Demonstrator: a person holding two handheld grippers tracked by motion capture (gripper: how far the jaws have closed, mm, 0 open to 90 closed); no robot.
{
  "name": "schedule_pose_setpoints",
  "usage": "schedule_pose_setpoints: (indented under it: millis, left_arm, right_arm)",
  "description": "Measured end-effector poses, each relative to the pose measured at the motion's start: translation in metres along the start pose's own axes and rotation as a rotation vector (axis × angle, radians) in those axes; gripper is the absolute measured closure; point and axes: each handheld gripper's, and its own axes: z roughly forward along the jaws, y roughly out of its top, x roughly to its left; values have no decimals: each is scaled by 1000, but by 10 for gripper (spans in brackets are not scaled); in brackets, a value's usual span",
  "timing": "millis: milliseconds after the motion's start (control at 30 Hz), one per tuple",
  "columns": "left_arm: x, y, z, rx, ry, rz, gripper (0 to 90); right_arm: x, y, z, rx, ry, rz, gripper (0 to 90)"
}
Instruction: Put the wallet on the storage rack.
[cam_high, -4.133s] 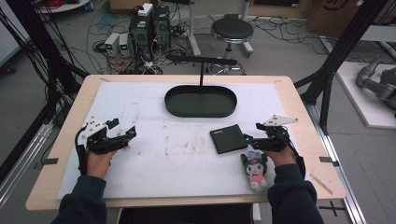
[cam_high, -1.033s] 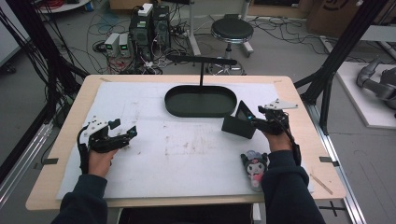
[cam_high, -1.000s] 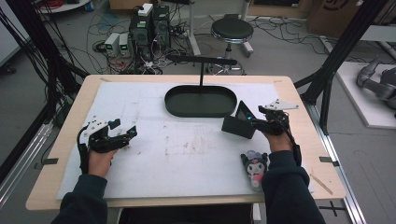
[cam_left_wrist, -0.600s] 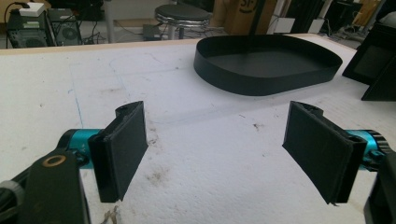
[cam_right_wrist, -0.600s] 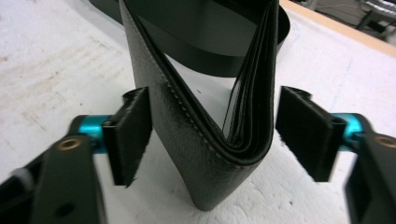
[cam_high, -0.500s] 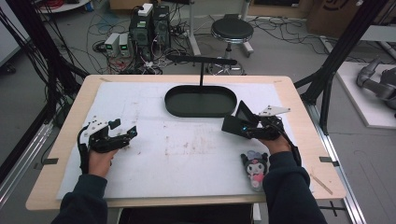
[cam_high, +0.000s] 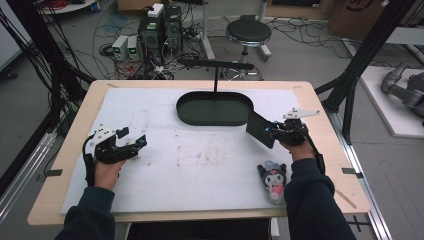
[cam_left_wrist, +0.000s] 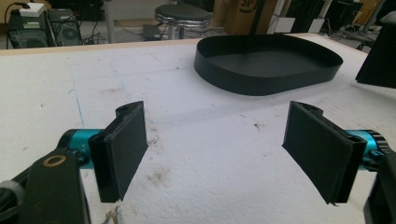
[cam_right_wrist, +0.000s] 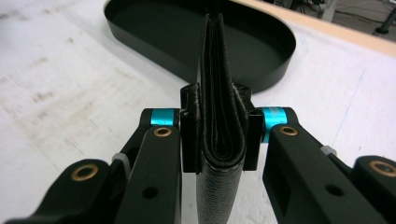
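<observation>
One black wallet (cam_right_wrist: 219, 116) is being held on edge, folded, between the closed jaws of the right gripper (cam_right_wrist: 219, 135); in the right gripper view its leather folds are being squeezed from both sides, with the spine facing the camera. In the high view the wallet (cam_high: 260, 129) is being carried above the bench (cam_high: 320, 100), just beside the right end of the one black oval tray (cam_high: 215, 108), clear of the white mat (cam_high: 165, 165), with the right gripper (cam_high: 280, 132) behind it.

The tray (cam_right_wrist: 154, 28) is being seen just beyond the wallet in the right gripper view, its inside bare.

One dark plush toy (cam_high: 273, 179) is lying on the mat near the person's right forearm, well apart from the tray.

The left gripper (cam_high: 131, 145) is being held low over the mat at the left side of the bench, well apart from the wallet. In the left gripper view its jaws are standing wide apart, nothing between the two pads (cam_left_wrist: 123, 149), and the tray (cam_left_wrist: 268, 65) is being seen farther off.

Two grippers, one wallet, one tray and one toy are being counted in all.
</observation>
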Motion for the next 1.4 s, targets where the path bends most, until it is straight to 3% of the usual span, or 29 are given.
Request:
schedule_pose_setpoints:
  millis: [267,367,567,800,1000,1100,1133,1200,1267,1400]
  left_arm:
    - [1,0,1,2,-5,5,214]
    - [1,0,1,-1,-6,3,214]
    - [1,0,1,1,-9,6,214]
    - [1,0,1,3,-14,7,214]
    - [1,0,2,0,-13,3,215]
    - [1,0,2,0,-14,4,214]
    - [1,0,2,2,-15,6,215]
    - [2,0,2,2,-14,6,215]
    - [2,0,2,1,-14,1,215]
    - [1,-1,3,3,-19,3,215]
  right_arm:
    - [4,45,-7,-56,29,-26,759]
    - [6,56,-2,-52,25,-36,760]
    - [8,81,24,-47,5,-10,771]
    - [6,94,53,-25,-35,-8,771]
    - [5,99,78,-12,-82,-39,770]
    - [3,97,86,-16,-109,-28,769]
    - [1,96,94,-27,-139,-3,768]
    - [0,95,96,-29,-154,0,768]
    - [-3,93,105,-29,-202,4,768]
    - [-6,89,116,-45,-220,48,768]
